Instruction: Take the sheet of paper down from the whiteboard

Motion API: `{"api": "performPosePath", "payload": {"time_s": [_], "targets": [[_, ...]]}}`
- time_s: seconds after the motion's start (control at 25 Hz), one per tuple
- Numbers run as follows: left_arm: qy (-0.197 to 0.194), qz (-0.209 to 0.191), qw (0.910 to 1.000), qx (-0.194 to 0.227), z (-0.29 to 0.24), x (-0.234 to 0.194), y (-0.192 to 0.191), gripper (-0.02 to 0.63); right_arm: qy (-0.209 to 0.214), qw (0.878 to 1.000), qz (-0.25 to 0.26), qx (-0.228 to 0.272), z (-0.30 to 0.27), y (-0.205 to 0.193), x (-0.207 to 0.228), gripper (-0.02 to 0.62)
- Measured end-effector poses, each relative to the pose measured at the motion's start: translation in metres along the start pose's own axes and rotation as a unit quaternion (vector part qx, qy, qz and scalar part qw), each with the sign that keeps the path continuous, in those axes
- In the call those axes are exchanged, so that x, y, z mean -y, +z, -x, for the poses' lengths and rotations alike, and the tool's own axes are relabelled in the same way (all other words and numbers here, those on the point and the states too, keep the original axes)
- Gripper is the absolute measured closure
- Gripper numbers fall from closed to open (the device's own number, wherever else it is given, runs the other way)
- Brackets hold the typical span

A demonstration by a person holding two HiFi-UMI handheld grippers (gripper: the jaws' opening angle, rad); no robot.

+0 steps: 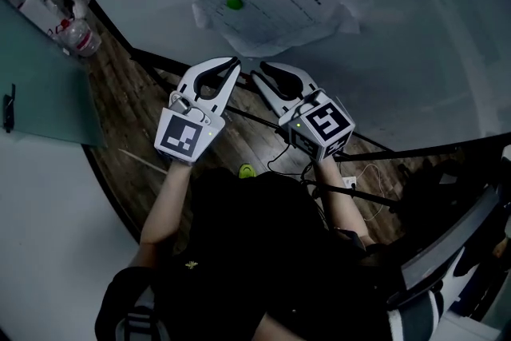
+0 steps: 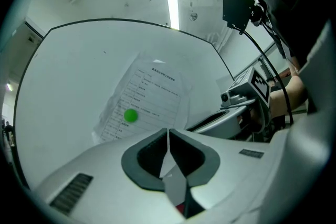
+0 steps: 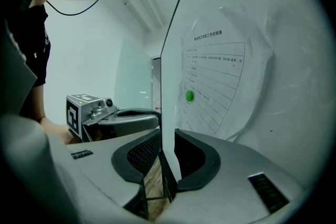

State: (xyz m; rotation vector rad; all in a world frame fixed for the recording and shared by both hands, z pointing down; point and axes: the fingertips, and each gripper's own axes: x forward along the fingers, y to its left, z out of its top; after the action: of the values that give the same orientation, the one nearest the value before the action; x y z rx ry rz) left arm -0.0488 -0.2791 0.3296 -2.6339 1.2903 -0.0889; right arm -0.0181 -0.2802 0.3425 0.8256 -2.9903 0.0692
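Observation:
A printed sheet of paper [image 1: 267, 0] hangs on the whiteboard [image 1: 383, 28], pinned by a round green magnet [image 1: 233, 2]. Both grippers sit side by side just below the sheet, near the board's lower edge. My left gripper [image 1: 234, 62] is shut with nothing in it; in its own view the jaw tips [image 2: 168, 132] meet below the paper [image 2: 152, 94] and magnet [image 2: 130, 116]. My right gripper [image 1: 257, 76] is open. In its own view, its gap [image 3: 163, 136] lines up with the board's dark edge, paper [image 3: 220, 76] and magnet [image 3: 189, 96] beyond. Neither touches the sheet.
Plastic bottles [image 1: 80, 36] stand at the far left on a wooden floor [image 1: 136, 108], beside a green panel [image 1: 40, 84]. Cables and a dark stand leg [image 1: 359, 188] run under the board. A small yellow-green object [image 1: 247, 170] lies on the floor.

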Motion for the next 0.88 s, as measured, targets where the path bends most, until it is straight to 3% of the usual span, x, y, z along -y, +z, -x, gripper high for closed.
{"api": "performPosePath", "payload": {"time_s": [0.4, 0.88], "targets": [[0.03, -0.023, 0.9993, -0.008, -0.005, -0.015, 0.001, 0.507, 0.01, 1.0, -0.011, -0.015, -0.003, -0.013, 0.005, 0.508], [0.023, -0.054, 0.9983, 0.004, -0.027, -0.041, 0.013, 0.438, -0.016, 1.0, -0.012, -0.017, -0.012, -0.01, 0.018, 0.494]]}}
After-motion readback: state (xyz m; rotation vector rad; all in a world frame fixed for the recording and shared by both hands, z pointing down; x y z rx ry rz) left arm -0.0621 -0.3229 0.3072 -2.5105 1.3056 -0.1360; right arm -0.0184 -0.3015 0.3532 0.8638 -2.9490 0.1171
